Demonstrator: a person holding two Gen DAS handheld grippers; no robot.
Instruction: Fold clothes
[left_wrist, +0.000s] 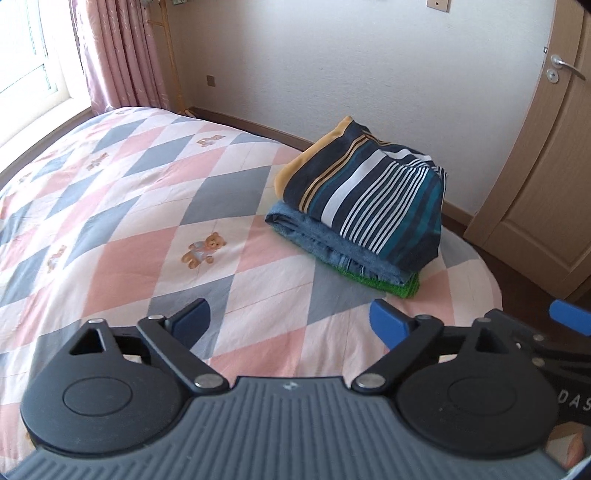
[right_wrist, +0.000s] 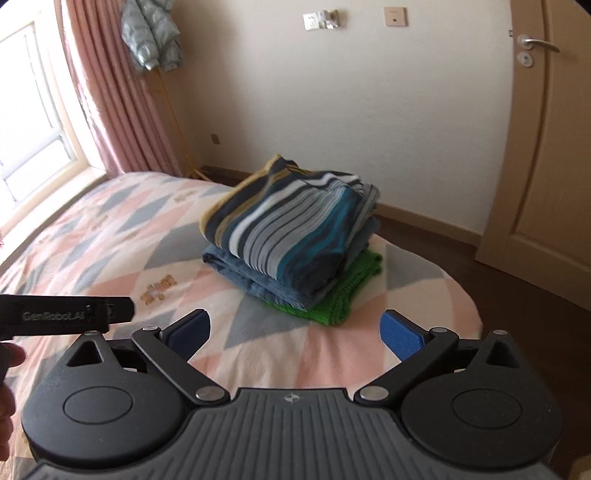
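Note:
A stack of folded clothes rests near the bed's far right corner: a striped navy, teal and white garment (left_wrist: 373, 195) (right_wrist: 291, 225) on top, a blue denim piece (left_wrist: 332, 245) (right_wrist: 251, 275) under it, and a green knit (left_wrist: 391, 284) (right_wrist: 332, 306) at the bottom. My left gripper (left_wrist: 290, 323) is open above the quilt, short of the stack, with nothing between its blue pads. Just in front of the stack, my right gripper (right_wrist: 295, 332) hangs open and holds nothing. Part of the right gripper (left_wrist: 569, 317) shows at the left wrist view's right edge.
The bed carries a pink, grey and white diamond quilt (left_wrist: 147, 206) (right_wrist: 110, 236) with bear prints. A wooden door (left_wrist: 554, 166) (right_wrist: 546, 147) stands at right, pink curtains (left_wrist: 118, 55) and a window at left. The left gripper's body (right_wrist: 62, 314) and a hand (right_wrist: 7, 369) are at the right view's left edge.

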